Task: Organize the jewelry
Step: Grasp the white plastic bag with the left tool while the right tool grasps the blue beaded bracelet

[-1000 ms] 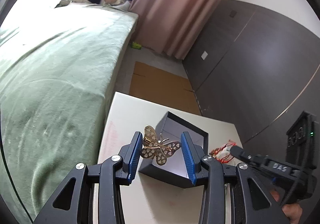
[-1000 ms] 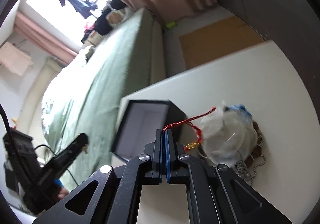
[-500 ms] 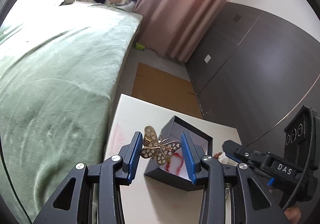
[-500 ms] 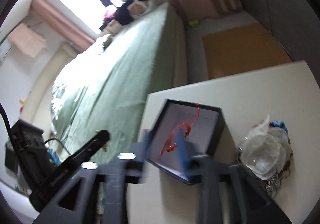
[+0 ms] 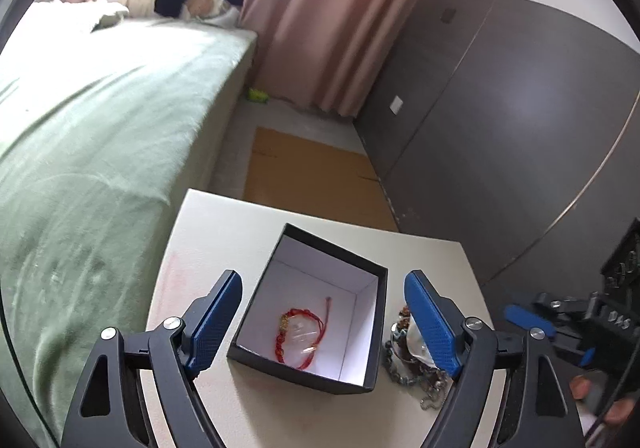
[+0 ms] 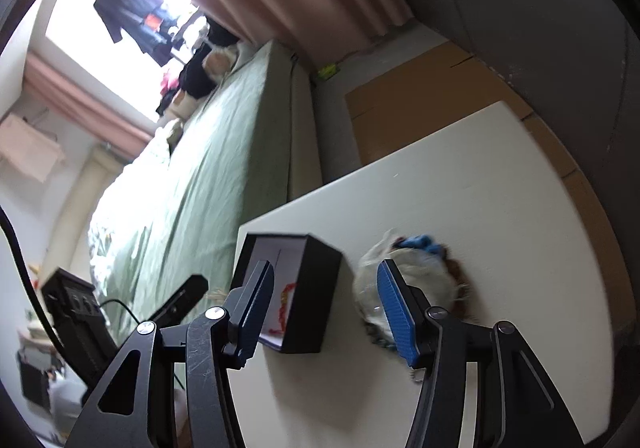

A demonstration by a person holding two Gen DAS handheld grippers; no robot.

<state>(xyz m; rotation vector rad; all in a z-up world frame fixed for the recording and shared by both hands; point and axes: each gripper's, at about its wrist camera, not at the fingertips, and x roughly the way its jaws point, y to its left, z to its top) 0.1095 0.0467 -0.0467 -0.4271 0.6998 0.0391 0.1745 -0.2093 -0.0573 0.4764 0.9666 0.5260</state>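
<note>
The green bed is seen filling the left of the room, and beside it the pale tabletop is where everything is being played out. On it an open black box is set askew, one corner turned away towards the floor beyond, its long axis running from near to far in the left wrist view.

Just beside the box's right wall, a heap of chains and beads, partly wrapped in clear plastic, is left lying on the tabletop. That heap is judged to be the bulk of what remains; only a small part of the sorting looks done.

The left hand-held gripper is held above the box, its jaws just spread wide, nothing caught between them. The right hand-held gripper has likewise just been opened further, about halfway, and it too is empty, with the box and the heap seen beyond its tips.

Inside the box, on the white floor towards the near wall, a red cord bracelet is laid flat. Its loop is stretched from near-left to far-right, and its loose tail is pointed at the far right wall.
</note>
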